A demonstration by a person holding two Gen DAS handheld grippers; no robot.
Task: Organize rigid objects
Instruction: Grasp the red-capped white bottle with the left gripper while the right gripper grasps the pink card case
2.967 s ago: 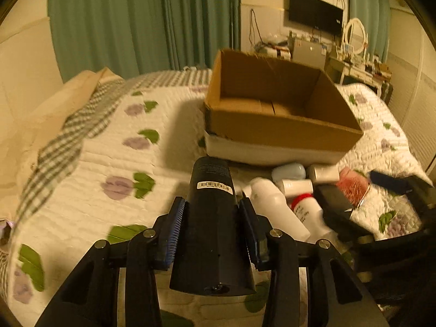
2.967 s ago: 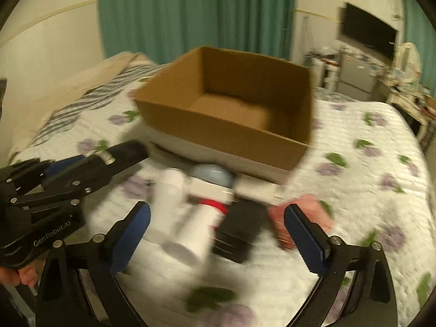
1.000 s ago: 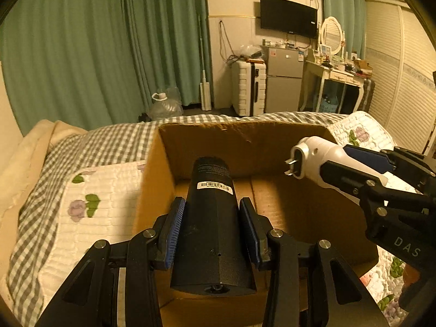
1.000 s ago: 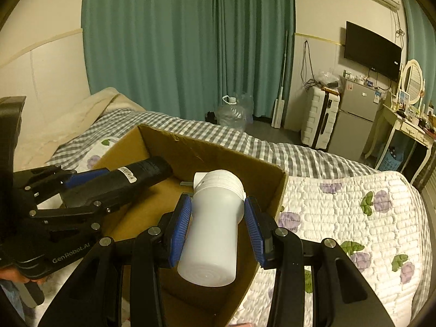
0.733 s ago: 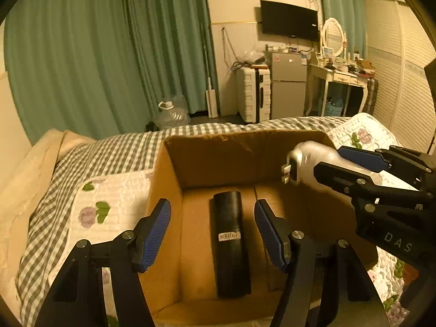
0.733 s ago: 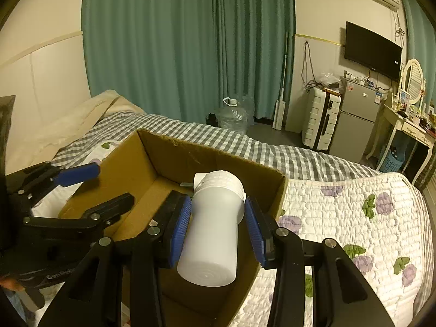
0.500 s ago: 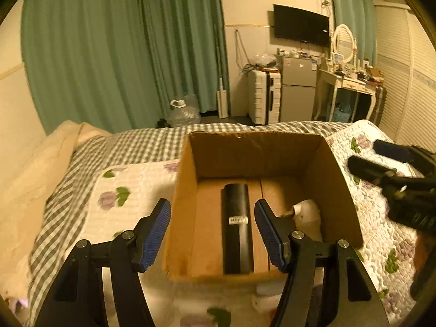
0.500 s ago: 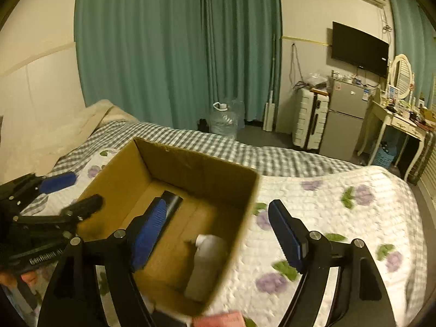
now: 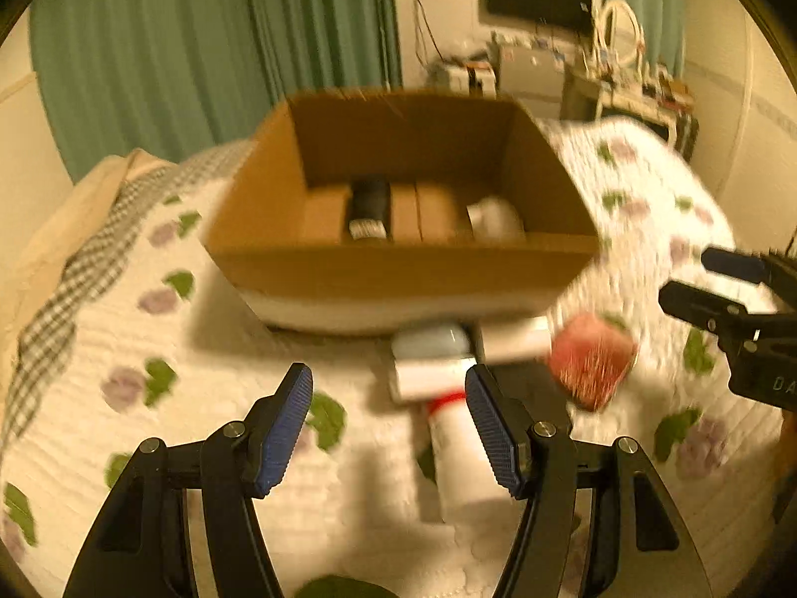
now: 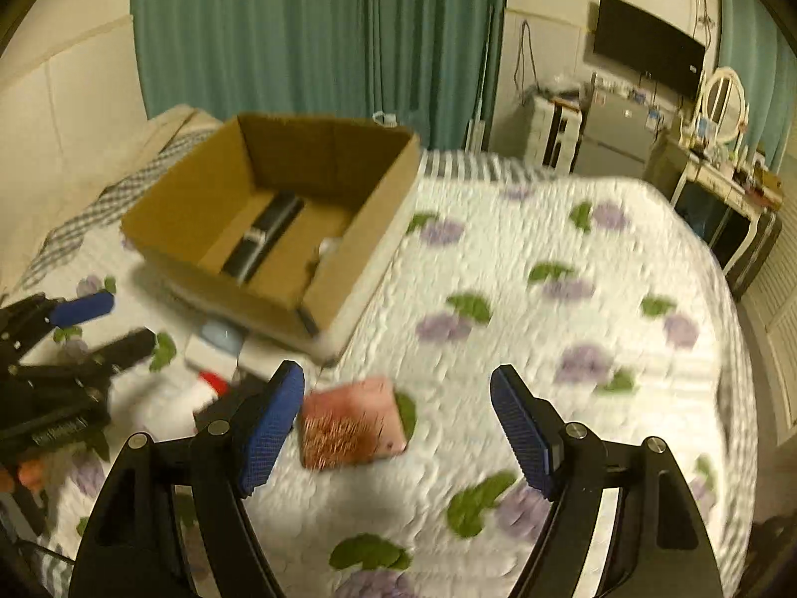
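A cardboard box stands on the bed; it also shows in the right wrist view. Inside lie a black cylinder and a white bottle. The black cylinder shows in the right wrist view too. My left gripper is open and empty, above a white bottle with a red band. My right gripper is open and empty, above a pink-red box. That box lies right of the left gripper.
Before the cardboard box lie a pale blue container, a white tube and a dark flat object. The flowered quilt spreads to the right. Green curtains and a cluttered desk stand behind.
Both grippers let go of the black cylinder and the white bottle into the box, then pulled back and down towards the objects on the quilt. Both views are now motion-blurred.
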